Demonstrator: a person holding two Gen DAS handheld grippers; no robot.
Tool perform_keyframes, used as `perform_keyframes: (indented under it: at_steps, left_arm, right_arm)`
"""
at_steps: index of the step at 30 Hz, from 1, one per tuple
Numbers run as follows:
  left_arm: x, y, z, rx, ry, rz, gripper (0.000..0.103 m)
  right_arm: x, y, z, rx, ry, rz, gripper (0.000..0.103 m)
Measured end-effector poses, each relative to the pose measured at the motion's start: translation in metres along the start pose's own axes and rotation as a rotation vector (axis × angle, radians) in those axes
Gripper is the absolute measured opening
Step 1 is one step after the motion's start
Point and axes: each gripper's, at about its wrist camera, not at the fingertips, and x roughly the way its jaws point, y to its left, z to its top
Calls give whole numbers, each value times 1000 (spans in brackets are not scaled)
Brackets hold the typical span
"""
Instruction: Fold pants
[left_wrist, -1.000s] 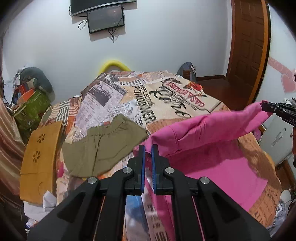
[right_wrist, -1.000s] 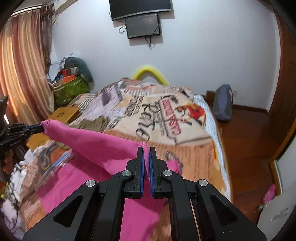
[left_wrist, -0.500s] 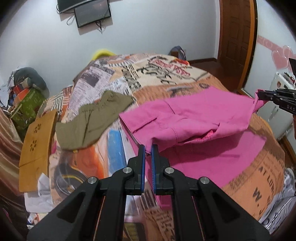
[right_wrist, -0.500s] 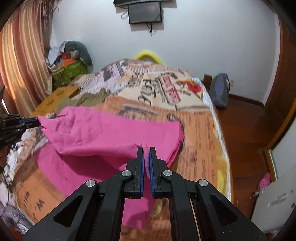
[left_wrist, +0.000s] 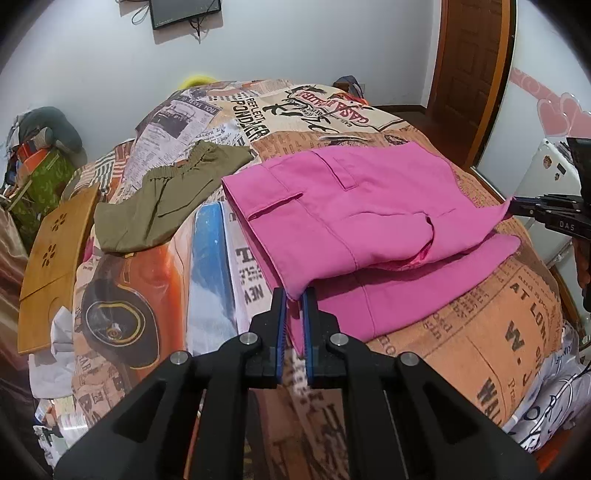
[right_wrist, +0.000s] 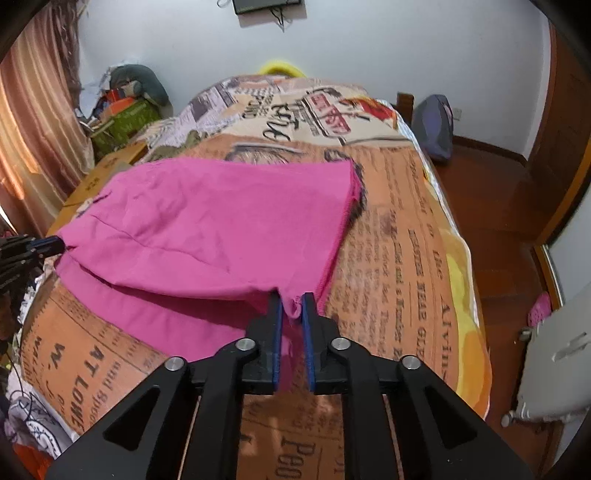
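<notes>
Left gripper (left_wrist: 294, 295) first: its jaws stand narrow, pinched on the near corner of the pink pants (left_wrist: 354, 206), the cloth caught between the blue pads. Over to the right gripper (right_wrist: 292, 299), where the jaws are opening, a little nub of pink hem between them and a sliver of gap showing either side of it.

Out from there, the pants lie doubled over on the bed (left_wrist: 509, 332), the upper layer resting on the lower with a strip of the lower one showing along the near edge. The left wrist view gives the detail: pocket flaps and seams on top, and the right gripper at the far right edge against the pants' other corner. The right wrist view shows a plainer, smoother pink face, with the left gripper poking in at the left margin.

Wider still, only the left camera catches the olive shorts (left_wrist: 166, 195) lying just beside the pants, and the wooden board (left_wrist: 55, 266) at the bed's edge. Only the right camera shows the curtain (right_wrist: 33, 122), the dark backpack (right_wrist: 434, 125) on the wooden floor, and a pink slipper (right_wrist: 539, 306).
</notes>
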Motion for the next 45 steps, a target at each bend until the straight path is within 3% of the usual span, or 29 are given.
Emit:
perform_keyframes:
  at_steps: [2,7,10,13,20,26,31,36,45]
  left_arm:
    - [-4,0,1,-3,-1,-1,6]
    - [-24,-7,9,10,-44,-39,6]
    - [-32,-18,18,37,-61,-52,8]
    - [-31,-33,26,80,-63,-78,17]
    - [-9,-65,23,164,-16,-112,45]
    - [13,-79,15,258,24,-26,45]
    - [20,-89,20,328,-26,46,44]
    - [21,-86,31,311,-41,14,28]
    - [17,-70,47,227,-30,-69,23]
  right_arm:
    - [-6,0,-2,-6,-2,-9,20]
    - [-23,8,1,-47,-29,-7,21]
    - [-33,22,7,-95,-57,8,30]
    - [-39,40,11,-147,-85,38,40]
    - [-17,84,16,-265,-46,125,40]
    - [11,94,16,-277,23,164,40]
    - [19,97,13,-273,56,182,40]
    - [25,99,14,-278,62,198,40]
    - [34,95,24,-257,30,188,40]
